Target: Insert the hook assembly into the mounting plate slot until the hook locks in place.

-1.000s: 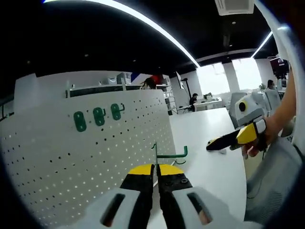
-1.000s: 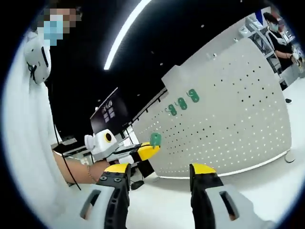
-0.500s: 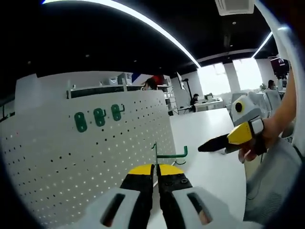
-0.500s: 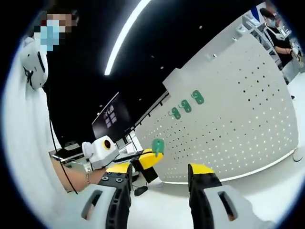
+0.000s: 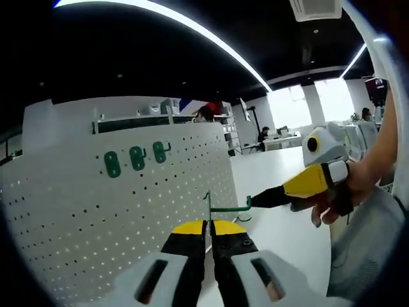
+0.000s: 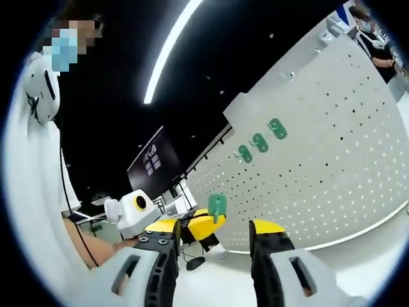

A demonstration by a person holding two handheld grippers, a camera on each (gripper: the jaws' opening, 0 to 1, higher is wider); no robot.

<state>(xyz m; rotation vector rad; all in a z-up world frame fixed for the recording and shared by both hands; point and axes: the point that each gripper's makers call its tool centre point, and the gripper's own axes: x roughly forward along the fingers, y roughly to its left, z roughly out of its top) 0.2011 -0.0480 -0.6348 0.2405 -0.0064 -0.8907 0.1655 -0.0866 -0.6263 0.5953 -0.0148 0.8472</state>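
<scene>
My left gripper is shut on a green wire hook; its stem rises from the yellow tips and its arm runs right to an upturned end. My right gripper comes in from the right, with its dark tips almost at that hook end. In the right gripper view my right gripper is open, and beyond its gap the left gripper holds the hook's green plate. The white pegboard stands upright with three green hooks mounted high up. The same pegboard carries the three green hooks.
A white table runs along the pegboard's foot. A person's hand holds the right gripper. Shelves and people stand behind the board. A person in white stands at the left of the right gripper view.
My right gripper has moved left toward the hook's free end. In the right gripper view, the left gripper and green plate now sit nearer the gap between the jaws. The left gripper stays shut.
</scene>
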